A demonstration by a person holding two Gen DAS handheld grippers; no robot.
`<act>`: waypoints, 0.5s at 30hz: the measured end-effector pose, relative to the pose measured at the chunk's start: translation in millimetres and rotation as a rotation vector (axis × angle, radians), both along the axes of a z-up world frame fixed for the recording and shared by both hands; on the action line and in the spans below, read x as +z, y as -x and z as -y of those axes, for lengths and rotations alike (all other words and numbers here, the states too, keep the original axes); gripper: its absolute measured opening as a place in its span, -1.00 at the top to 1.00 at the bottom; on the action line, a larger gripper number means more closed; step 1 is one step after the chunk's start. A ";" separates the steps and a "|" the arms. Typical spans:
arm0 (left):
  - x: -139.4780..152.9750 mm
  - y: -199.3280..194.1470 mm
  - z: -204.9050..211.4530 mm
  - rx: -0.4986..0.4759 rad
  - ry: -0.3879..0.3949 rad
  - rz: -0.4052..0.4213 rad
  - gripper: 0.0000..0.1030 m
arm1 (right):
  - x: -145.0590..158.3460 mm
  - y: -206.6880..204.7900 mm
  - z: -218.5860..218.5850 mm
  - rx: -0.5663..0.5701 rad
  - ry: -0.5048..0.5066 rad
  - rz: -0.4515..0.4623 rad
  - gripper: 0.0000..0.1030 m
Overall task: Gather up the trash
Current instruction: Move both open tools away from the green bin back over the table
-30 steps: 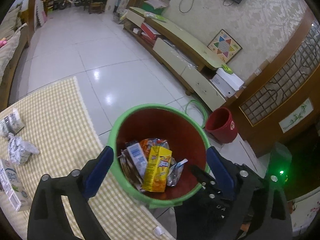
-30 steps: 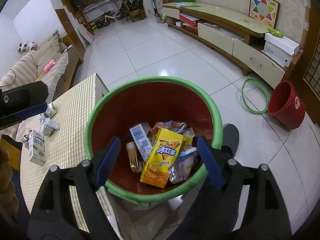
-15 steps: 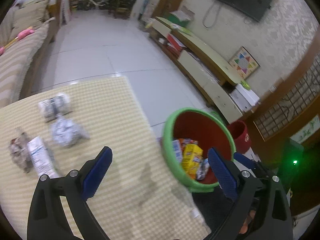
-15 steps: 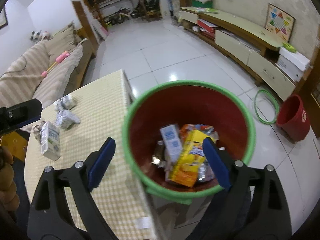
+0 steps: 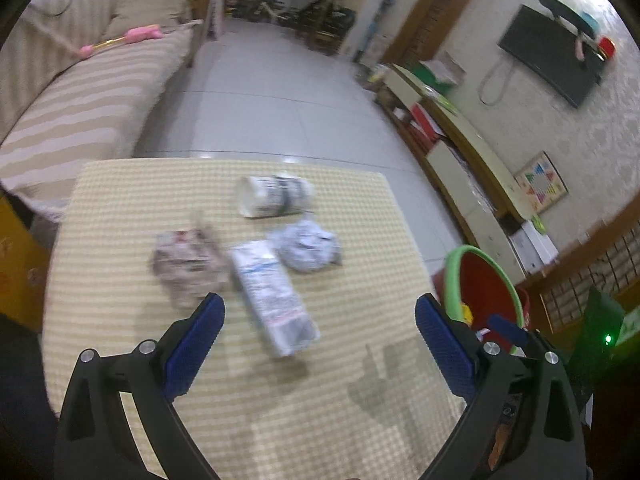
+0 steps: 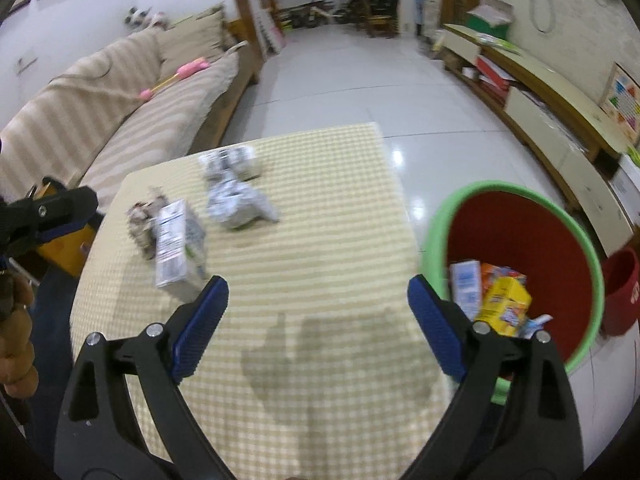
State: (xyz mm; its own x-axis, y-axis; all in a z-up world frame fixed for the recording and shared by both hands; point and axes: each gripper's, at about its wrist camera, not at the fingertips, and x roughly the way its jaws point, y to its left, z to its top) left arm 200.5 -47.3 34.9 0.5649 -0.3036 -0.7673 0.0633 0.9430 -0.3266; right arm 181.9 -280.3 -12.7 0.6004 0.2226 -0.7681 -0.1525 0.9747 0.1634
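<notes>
Below me, the table wears a yellow checked cloth. A milk carton lies near its middle. Left of the carton sits a crumpled wrapper, right a paper ball, beyond a cup.

Tabletop: woven cloth w/ fine yellow-cream check, matt, a darker stain near its front edge. On it a paper milk carton, printed, slightly glossy; beside it crumpled foil-like wrapper, shiny & creased. Bin right of tabletop: plastic, smooth green rim, glossy red inside. Floor beyond tabletop: white tiles, polished, reflective. Sofa left of tabletop: striped fabric, soft, matt. Gripper fingers: blue rubbery pads, fine knurled texture, on matt black plastic arms w/ metal bolts.
</notes>
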 end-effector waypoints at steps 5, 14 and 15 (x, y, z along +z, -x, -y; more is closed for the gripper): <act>-6.3 2.8 -44.1 0.069 0.000 -0.011 -0.79 | -1.3 -6.9 -30.2 0.052 0.014 -0.007 -0.74; -28.7 -1.3 -82.3 0.131 -0.009 -0.056 -0.79 | -3.9 -29.5 -58.7 0.085 0.040 -0.012 -0.74; -32.3 -3.3 -84.5 0.133 -0.010 -0.062 -0.79 | -5.4 -33.2 -60.1 0.087 0.041 -0.015 -0.74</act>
State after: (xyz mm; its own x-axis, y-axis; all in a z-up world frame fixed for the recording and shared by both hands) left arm 203.8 37.2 2.6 0.5514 -0.2217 -0.8043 -0.0819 0.9450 -0.3166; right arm 215.1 -220.2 -18.0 0.5686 0.2416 -0.7863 -0.2345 0.9638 0.1265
